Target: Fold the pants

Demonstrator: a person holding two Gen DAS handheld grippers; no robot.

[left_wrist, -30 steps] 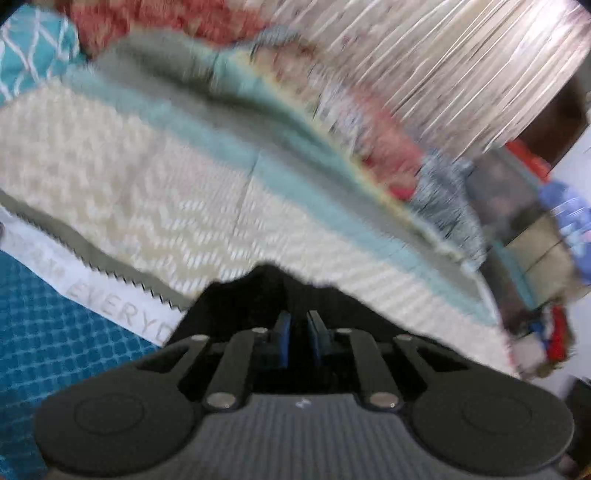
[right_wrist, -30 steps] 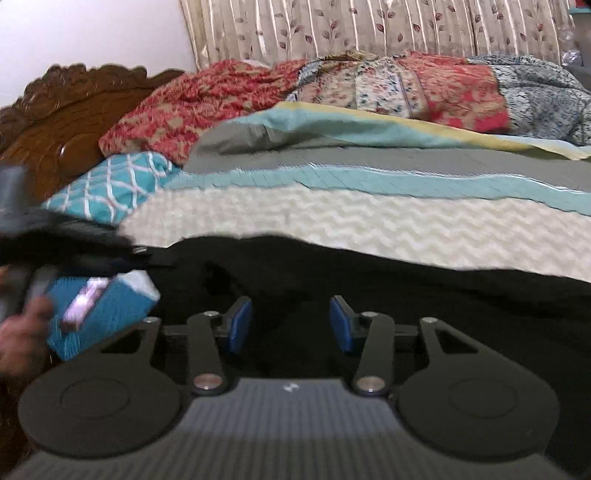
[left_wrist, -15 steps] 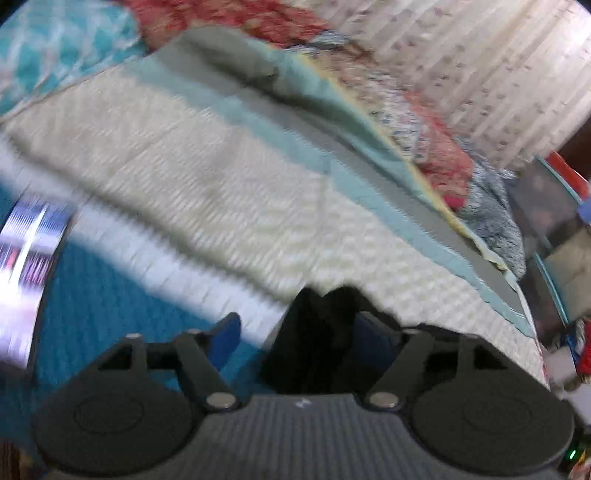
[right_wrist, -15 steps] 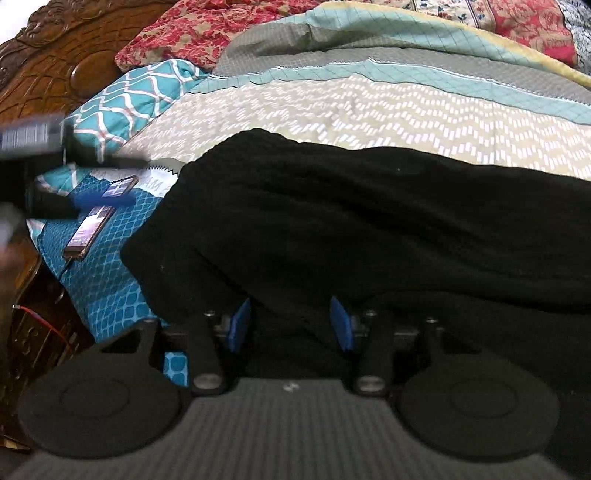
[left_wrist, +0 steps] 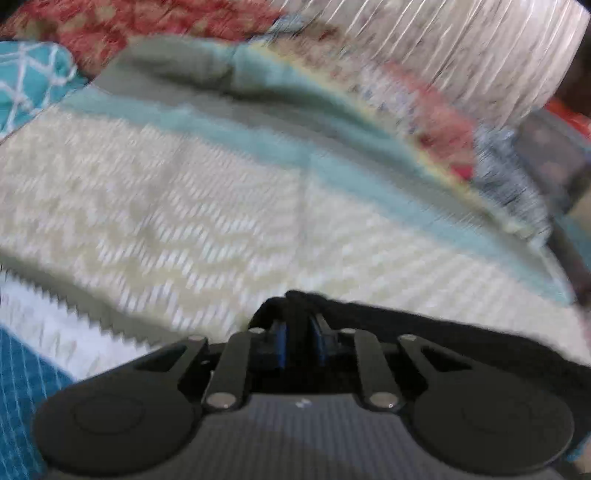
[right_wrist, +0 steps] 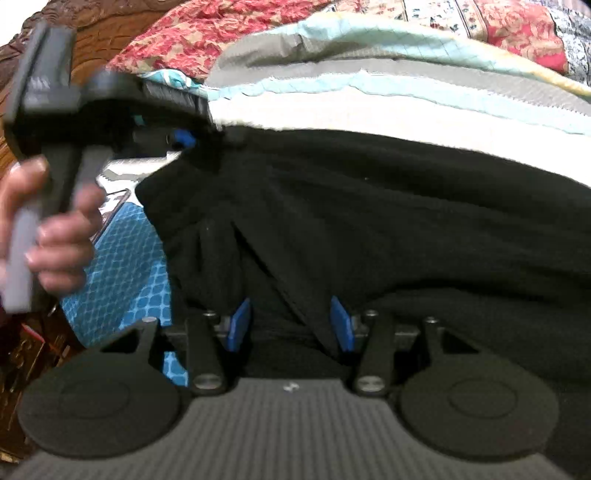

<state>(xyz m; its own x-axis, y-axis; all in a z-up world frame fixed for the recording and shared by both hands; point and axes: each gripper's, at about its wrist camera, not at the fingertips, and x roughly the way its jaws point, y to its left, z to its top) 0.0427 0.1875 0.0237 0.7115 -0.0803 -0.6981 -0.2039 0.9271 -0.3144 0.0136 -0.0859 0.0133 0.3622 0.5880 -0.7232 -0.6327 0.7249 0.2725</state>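
Observation:
The black pants (right_wrist: pixel 388 221) lie spread across the bed and fill most of the right wrist view. My left gripper (left_wrist: pixel 298 341) is shut on a bunched edge of the pants (left_wrist: pixel 424 332); it also shows in the right wrist view (right_wrist: pixel 184 142) at the pants' far left corner, held by a hand. My right gripper (right_wrist: pixel 290 325) is open, its blue pads either side of a fold of the black cloth at the near edge.
A cream zigzag bedspread (left_wrist: pixel 184 206) with teal and grey bands covers the bed. A blue patterned cloth (right_wrist: pixel 122 258) lies at the left edge, with a phone partly hidden behind the hand. Red floral pillows (right_wrist: pixel 221 33) and a carved wooden headboard (right_wrist: pixel 92 44) stand behind.
My left gripper was open half a second ago and has shut on the pants' edge again. The right gripper has stayed open over the near fold.

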